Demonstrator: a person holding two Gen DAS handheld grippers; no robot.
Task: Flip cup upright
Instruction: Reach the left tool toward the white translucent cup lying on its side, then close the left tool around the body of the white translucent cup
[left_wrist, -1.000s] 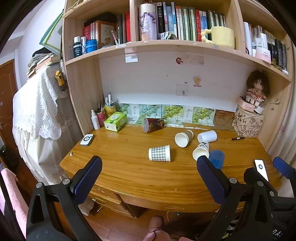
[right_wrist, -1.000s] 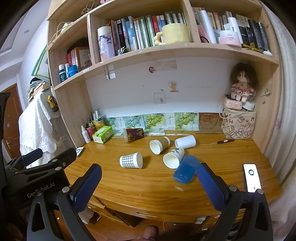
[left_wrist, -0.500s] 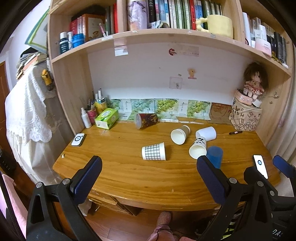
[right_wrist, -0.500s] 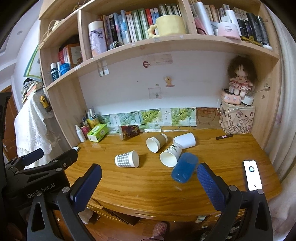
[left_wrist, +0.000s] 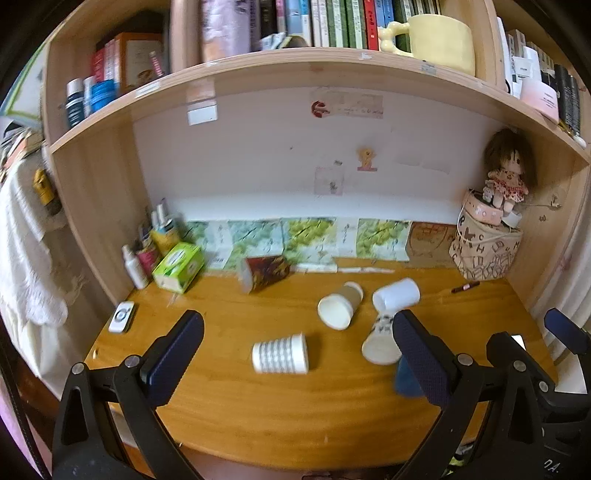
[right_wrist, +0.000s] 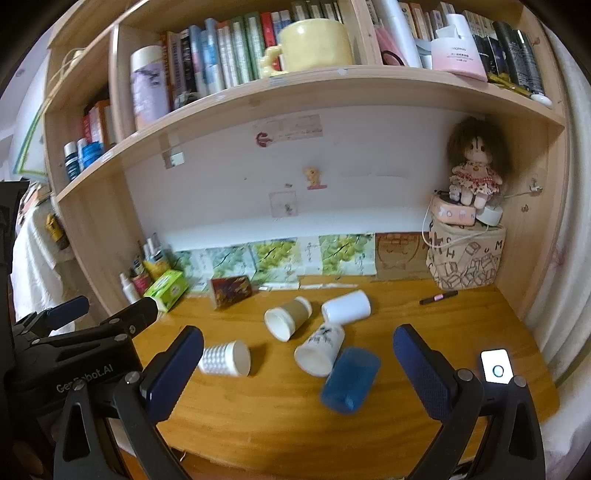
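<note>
blue cup (right_wrist: 350, 379) lies between right fingers (right_wrist: 421, 365)

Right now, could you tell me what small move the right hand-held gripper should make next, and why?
Probably ease the open right hand-held gripper forward and down toward the blue cup: it lies on its side on the desk, nearest, between the fingers, untouched.

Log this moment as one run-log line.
left gripper: open, empty | right gripper: open, empty | cups: all lying down | blue cup: nearest right gripper
</note>
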